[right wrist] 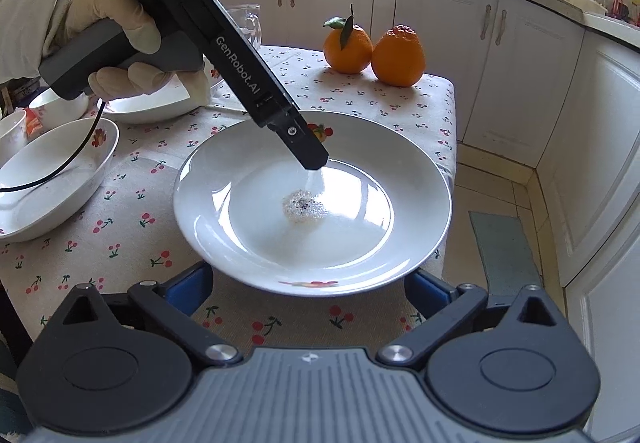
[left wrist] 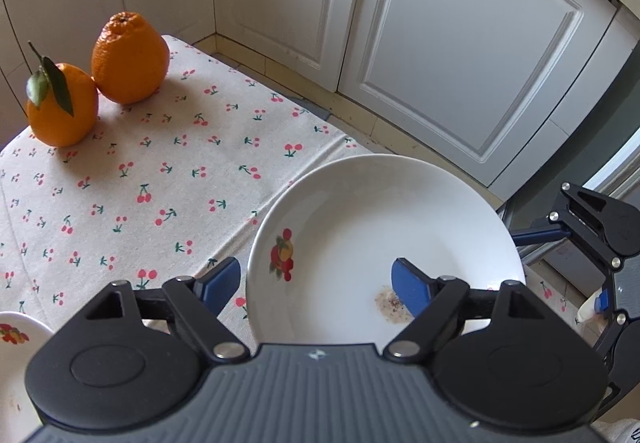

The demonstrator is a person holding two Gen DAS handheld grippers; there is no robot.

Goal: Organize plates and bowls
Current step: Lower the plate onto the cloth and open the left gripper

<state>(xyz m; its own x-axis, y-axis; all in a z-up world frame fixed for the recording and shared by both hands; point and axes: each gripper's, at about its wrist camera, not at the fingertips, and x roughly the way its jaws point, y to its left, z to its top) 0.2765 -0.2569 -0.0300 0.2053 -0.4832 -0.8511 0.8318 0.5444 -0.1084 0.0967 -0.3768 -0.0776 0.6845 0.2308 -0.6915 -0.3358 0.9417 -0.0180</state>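
A white plate [left wrist: 360,227] with a fruit print and a brown crumb stain lies at the table's right edge; it also shows in the right wrist view [right wrist: 360,243]. My left gripper [left wrist: 318,283] is open, one finger over the plate's inside near the stain, the other outside its left rim; in the right wrist view its tip [right wrist: 314,159] hangs over the plate's middle. My right gripper [right wrist: 308,289] is open and empty, its fingers on either side of the plate's near rim. Several white bowls [right wrist: 52,179] stand at the left.
Two oranges [left wrist: 120,59] stand at the table's far corner on the cherry-print cloth [left wrist: 160,171]. A glass mug [right wrist: 248,23] stands behind the left hand. White cabinets [left wrist: 460,43] and tiled floor lie beyond the table's edge.
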